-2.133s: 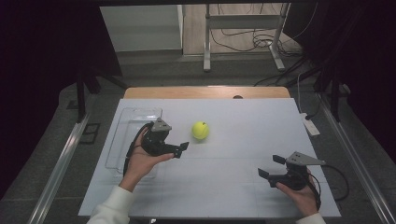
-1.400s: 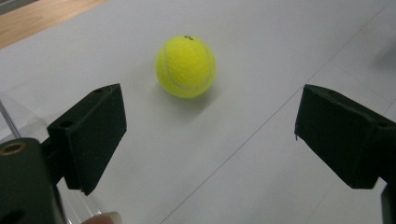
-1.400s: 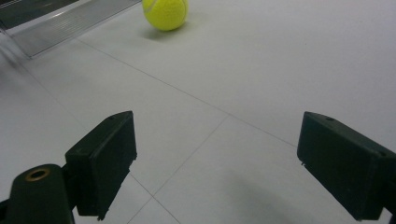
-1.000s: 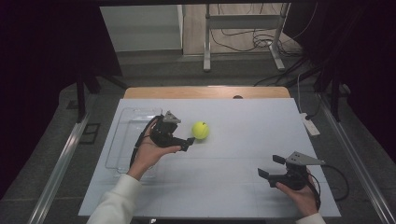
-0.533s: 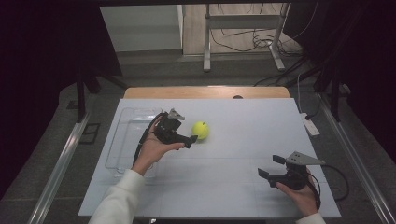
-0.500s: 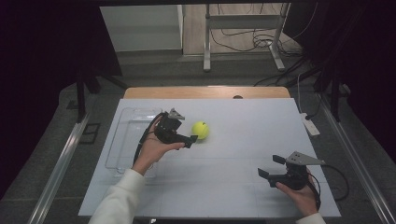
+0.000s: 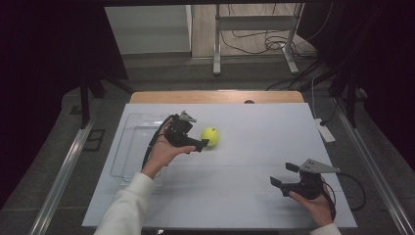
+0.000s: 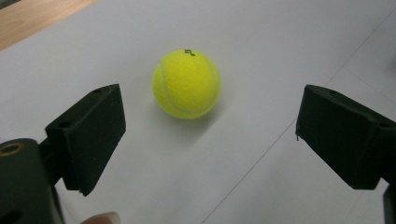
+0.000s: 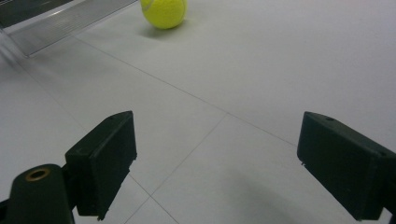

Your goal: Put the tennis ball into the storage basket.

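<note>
On the white counter (image 7: 244,166), a little left of the middle and toward the far side, sits the yellow tennis ball (image 7: 210,136), just right of the clear tray (image 7: 128,147) and not touching it. My left tool (image 7: 203,144) is right beside the ball on its near left, jaws spread wide and holding nothing; in the left gripper view the ball (image 8: 187,84) lies ahead of the two black pads, centred between them but still beyond their tips, with bare counter in the gap. My right tool (image 7: 284,174) rests low at the near right, well apart from the ball, its jaws likewise released and empty; in the right gripper view the ball (image 9: 164,11) is far off at the top edge. The step in hand, as I judge it, is to close on the ball with the left tool. To do it well I should slide forward until the ball's widest part sits squarely between the pads, keeping them low so they meet it at its middle and not over the top, where it would squirt out. A round ball rolls at a nudge, so neither pad should touch first; I should close evenly and firmly enough to dent the felt slightly, then lift straight up.
</note>
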A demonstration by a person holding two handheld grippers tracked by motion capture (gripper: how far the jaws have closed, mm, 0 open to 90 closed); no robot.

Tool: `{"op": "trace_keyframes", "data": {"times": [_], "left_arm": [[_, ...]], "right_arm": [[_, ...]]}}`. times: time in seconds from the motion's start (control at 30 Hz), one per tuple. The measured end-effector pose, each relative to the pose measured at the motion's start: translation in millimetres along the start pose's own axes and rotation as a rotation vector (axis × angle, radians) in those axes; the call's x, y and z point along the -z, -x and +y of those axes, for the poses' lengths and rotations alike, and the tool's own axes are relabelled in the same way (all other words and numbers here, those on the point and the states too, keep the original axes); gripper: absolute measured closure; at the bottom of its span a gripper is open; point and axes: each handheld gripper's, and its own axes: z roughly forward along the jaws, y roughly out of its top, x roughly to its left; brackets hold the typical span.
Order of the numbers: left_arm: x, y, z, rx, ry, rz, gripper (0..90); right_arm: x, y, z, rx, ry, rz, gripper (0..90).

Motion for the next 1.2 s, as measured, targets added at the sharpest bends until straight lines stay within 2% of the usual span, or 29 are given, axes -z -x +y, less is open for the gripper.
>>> {"op": "trace_keyframes", "data": {"times": [0.53,1.2], "left_arm": [[-7.4,-8.1,12.9,-0.011,-0.011,-0.007,8.7],[-17.0,-20.6,25.1,0.011,-0.028,-0.030,8.6]], "right_arm": [[-0.9,0.7,-0.5,0.000,-0.006,-0.001,12.1],[-1.2,1.6,-0.7,0.001,-0.007,-0.002,12.1]]}}
